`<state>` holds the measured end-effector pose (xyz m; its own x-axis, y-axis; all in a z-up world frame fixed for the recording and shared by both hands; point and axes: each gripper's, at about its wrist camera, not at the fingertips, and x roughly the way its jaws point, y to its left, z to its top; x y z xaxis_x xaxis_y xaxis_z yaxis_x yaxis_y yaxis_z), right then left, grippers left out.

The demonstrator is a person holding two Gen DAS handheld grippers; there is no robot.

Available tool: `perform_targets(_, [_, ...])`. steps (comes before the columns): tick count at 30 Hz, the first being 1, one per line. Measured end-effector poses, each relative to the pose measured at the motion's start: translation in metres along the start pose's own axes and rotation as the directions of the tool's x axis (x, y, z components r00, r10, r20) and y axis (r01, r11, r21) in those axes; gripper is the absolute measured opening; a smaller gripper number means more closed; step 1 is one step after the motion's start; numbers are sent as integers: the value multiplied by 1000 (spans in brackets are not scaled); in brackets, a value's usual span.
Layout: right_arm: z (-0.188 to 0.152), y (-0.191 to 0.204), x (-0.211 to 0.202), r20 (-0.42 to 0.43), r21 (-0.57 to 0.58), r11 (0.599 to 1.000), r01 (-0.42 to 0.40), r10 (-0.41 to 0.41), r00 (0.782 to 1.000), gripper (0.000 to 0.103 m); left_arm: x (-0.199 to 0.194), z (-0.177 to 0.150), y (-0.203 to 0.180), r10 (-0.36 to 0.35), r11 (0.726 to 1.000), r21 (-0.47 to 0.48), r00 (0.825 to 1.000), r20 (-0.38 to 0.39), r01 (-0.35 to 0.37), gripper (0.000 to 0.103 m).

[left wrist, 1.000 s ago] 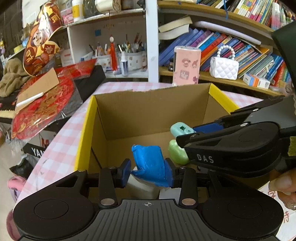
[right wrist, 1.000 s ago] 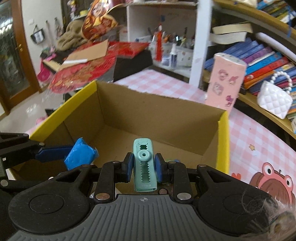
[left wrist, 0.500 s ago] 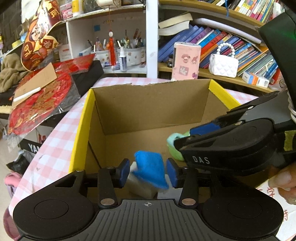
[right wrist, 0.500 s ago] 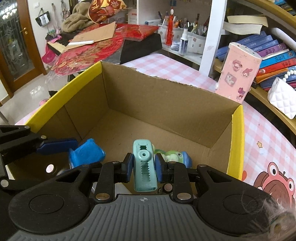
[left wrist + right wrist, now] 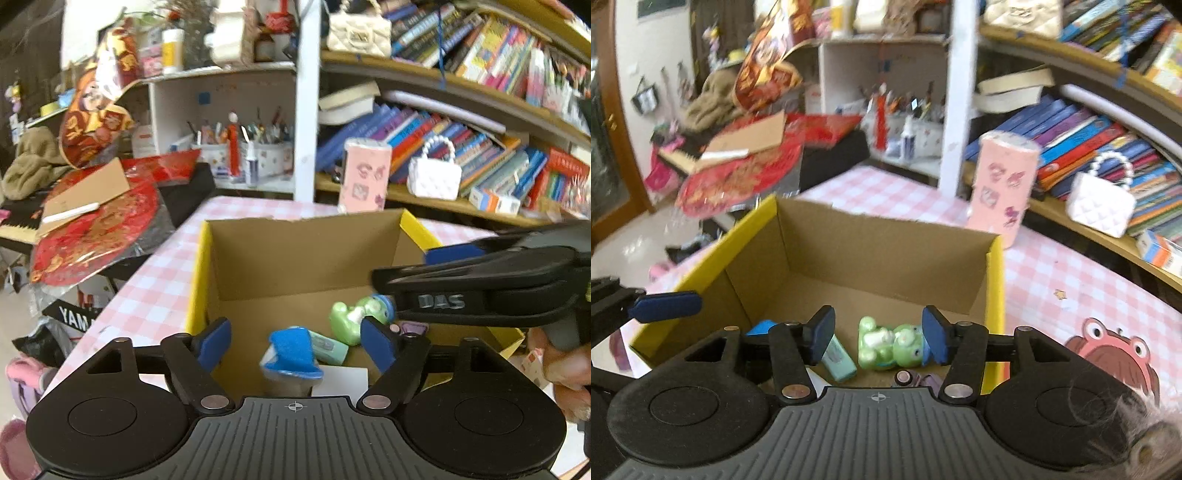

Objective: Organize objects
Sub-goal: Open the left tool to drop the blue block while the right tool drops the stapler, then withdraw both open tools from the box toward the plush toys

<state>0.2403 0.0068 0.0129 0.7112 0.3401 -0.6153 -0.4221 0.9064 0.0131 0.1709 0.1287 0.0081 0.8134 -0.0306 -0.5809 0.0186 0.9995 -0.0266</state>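
Note:
An open cardboard box (image 5: 295, 254) with yellow rims sits on the pink checked table; it also shows in the right wrist view (image 5: 871, 251). My left gripper (image 5: 295, 341) is open above its near end, with the blue item (image 5: 291, 352) lying in the box below. My right gripper (image 5: 879, 334) is open over the box. The mint clip (image 5: 836, 354) lies on the box floor beside a green frog figure (image 5: 890, 345). The clip (image 5: 327, 347) and frog (image 5: 351, 317) also show in the left wrist view, with the right gripper's side (image 5: 480, 291) above them.
A pink patterned box (image 5: 1004, 192) stands on the table behind the cardboard box. A bookshelf with a white handbag (image 5: 1100, 203) runs along the back right. Red decorations (image 5: 92, 229) lie on a stand to the left. A frog print (image 5: 1108, 350) marks the tablecloth.
Both grippers opened and lifted back. The blue item fell from the left gripper and the mint clip from the right gripper into the box.

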Motion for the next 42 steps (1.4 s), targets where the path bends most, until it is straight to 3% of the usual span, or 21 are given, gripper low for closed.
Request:
perform_targets(5, [-10,3,-33,79,60,996,71,-75,994,52,-21,-7,12,16,999,-37,1000,27,-15,81])
perform_targets(11, [-33,13,-64,109,117,982,145,-158,981,53,-44,-22,25,32,998,-58,999,21,-31,81])
perform_targets(19, [-71,32,-82,49,143,973,180,-189,981,53,-68,-53,35,38,997,-73,999,-27,-40,82])
perform_targets(23, [-94,45,-90,8,144,973,183,-186,983,53,-79,-69,36,47,996,-68,998,-52,-51,87])
perform_targets(31, [-131,75,-102,-63,139,974,179,-171,983,56,-99,-97,39,54,995,-75,993,-104,-62,87])
perform_targets(42, [-154,98,-117,-94,114,980,164,-154,984,58,-118,-121,37,62,994,-85,988,-143,-75,88])
